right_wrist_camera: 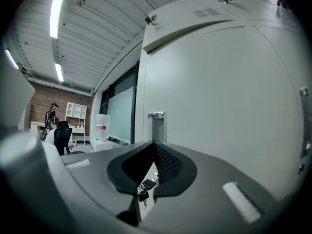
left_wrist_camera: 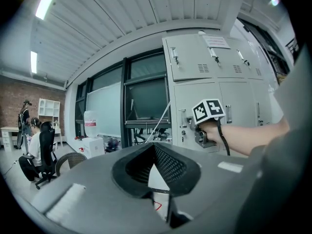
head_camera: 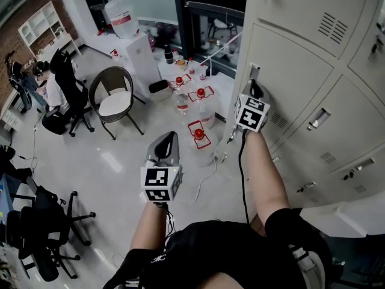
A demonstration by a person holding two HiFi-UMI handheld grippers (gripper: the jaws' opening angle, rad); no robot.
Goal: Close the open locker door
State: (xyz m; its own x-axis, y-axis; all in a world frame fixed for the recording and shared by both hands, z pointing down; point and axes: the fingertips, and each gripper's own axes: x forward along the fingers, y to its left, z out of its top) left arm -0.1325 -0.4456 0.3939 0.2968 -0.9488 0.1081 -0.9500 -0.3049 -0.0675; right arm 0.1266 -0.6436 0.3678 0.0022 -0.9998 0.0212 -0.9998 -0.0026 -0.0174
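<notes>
Grey metal lockers (head_camera: 313, 83) fill the right of the head view. My right gripper (head_camera: 255, 85) is raised against one locker door (head_camera: 289, 71), its tips just below the upright metal handle (head_camera: 254, 72). In the right gripper view the jaws (right_wrist_camera: 153, 143) meet at the tips, shut on nothing, with the handle (right_wrist_camera: 157, 123) straight ahead and a bunch of keys (right_wrist_camera: 144, 188) hanging at the door's edge. The door looks about level with its neighbours. My left gripper (head_camera: 170, 136) hangs over the floor to the left, away from the lockers, its jaws (left_wrist_camera: 155, 145) shut and empty.
Water bottles with red caps (head_camera: 199, 134) stand on the floor below the lockers, with a white cable beside them. A wicker chair (head_camera: 114, 95), a white cabinet carrying a water jug (head_camera: 123, 17) and a seated person (head_camera: 51, 86) are further left. Black office chairs (head_camera: 42, 221) stand near left.
</notes>
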